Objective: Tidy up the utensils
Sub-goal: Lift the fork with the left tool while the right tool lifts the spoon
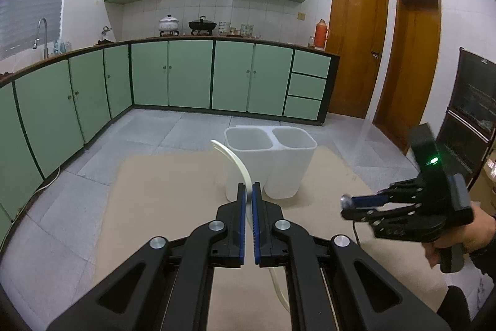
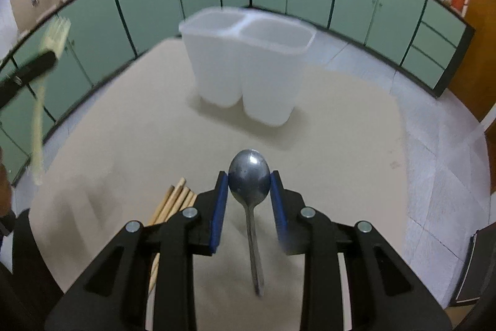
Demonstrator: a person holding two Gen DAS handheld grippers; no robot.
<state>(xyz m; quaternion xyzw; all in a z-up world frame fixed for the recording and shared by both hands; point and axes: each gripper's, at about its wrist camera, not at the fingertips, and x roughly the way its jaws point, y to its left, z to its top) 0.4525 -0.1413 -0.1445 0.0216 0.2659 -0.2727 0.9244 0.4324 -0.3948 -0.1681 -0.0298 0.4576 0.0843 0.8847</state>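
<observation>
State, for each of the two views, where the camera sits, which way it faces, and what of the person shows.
Left wrist: behind the left tongs, shut on a cream fork, facing the white holder; right hand visible.
Right wrist: behind the right tongs gripping a metal spoon, angled down at the table.
Shared: holder, fork, green cabinets.

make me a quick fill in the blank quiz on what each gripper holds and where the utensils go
1. The right gripper grips a metal ____ by its bowl.
2. The left gripper is shut on a cream plastic ____.
3. The white holder has ____ compartments.
4. Wooden ____ lie on the table by the right gripper.

Missing words: spoon; fork; two; chopsticks
</observation>
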